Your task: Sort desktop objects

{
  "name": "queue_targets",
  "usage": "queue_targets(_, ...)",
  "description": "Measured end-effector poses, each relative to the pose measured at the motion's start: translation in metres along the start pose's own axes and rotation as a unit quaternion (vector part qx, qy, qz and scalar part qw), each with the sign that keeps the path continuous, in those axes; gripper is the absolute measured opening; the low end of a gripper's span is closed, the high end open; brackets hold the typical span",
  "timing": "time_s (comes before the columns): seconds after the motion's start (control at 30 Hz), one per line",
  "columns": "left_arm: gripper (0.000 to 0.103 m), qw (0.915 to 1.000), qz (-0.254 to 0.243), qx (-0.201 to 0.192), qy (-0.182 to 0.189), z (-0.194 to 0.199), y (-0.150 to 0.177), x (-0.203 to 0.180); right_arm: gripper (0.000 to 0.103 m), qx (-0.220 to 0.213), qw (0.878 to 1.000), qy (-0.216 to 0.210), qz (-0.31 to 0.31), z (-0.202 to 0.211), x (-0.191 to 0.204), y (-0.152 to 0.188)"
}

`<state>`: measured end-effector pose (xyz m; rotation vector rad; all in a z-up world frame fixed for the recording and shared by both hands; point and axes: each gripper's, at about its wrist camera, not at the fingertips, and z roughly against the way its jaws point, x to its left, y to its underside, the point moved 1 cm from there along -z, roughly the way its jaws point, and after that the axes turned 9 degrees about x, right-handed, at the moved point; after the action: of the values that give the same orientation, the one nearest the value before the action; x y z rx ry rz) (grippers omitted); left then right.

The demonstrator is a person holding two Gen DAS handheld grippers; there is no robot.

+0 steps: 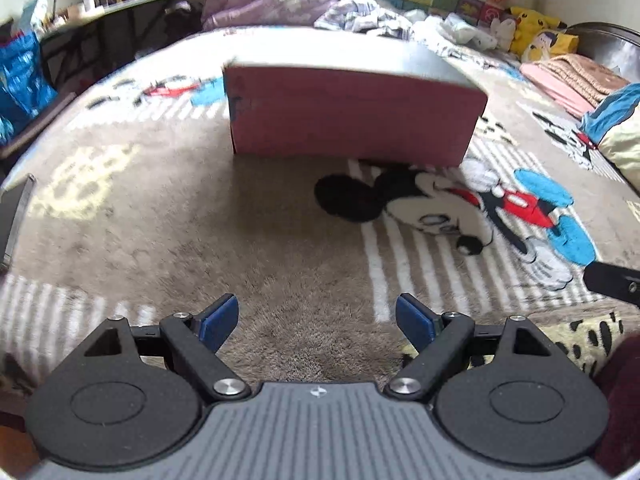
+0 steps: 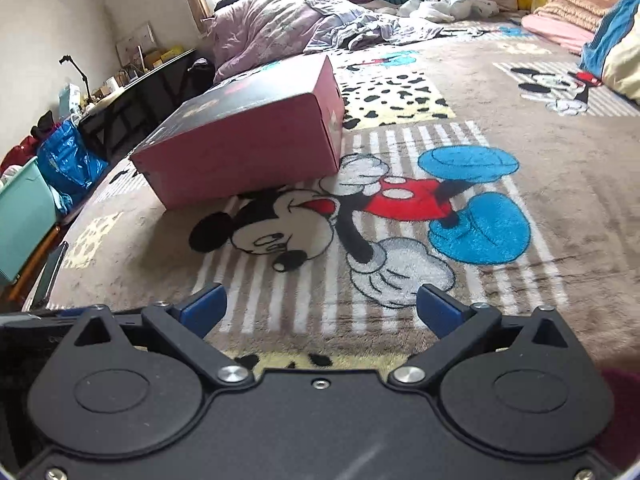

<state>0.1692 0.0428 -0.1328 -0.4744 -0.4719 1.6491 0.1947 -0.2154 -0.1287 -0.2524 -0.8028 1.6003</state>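
A pink box with a dark lid (image 1: 352, 120) lies closed on a Mickey Mouse blanket (image 1: 200, 220). It also shows in the right wrist view (image 2: 248, 148), up and left of centre. My left gripper (image 1: 317, 322) is open and empty, low over the blanket, some way short of the box. My right gripper (image 2: 320, 312) is open and empty, over the Mickey figure (image 2: 360, 220), in front and to the right of the box. Part of the right gripper shows at the right edge of the left wrist view (image 1: 612, 282).
A crumpled lilac duvet (image 2: 288, 24) and white clothes (image 2: 448, 4) lie behind the box. Folded pink blankets (image 2: 568, 20) and yellow plush toys (image 1: 536, 32) are far right. A dark desk (image 2: 132, 96), a blue bag (image 2: 68, 164) and a teal bin (image 2: 20, 216) stand left of the bed.
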Motion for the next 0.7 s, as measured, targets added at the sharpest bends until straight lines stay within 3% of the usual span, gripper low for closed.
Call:
queue_targets(0.13, 0.086, 0.9991, -0.005, -0.038, -0.018, 0.033, 0.000, -0.006, 0.102, 0.005, 1.000, 0.023, 0.012, 0.018, 0.014, -0.001)
queue_targets(0.33, 0.086, 0.9965, -0.007, -0.083, -0.013, 0.077, 0.003, -0.010, 0.102, 0.003, 1.000, 0.026, 0.017, 0.047, 0.028, 0.000)
queue_targets(0.7, 0.086, 0.9920, -0.027, -0.123, 0.004, 0.129, 0.024, -0.023, 0.102, -0.018, 0.998, 0.045, 0.050, 0.086, 0.054, 0.014)
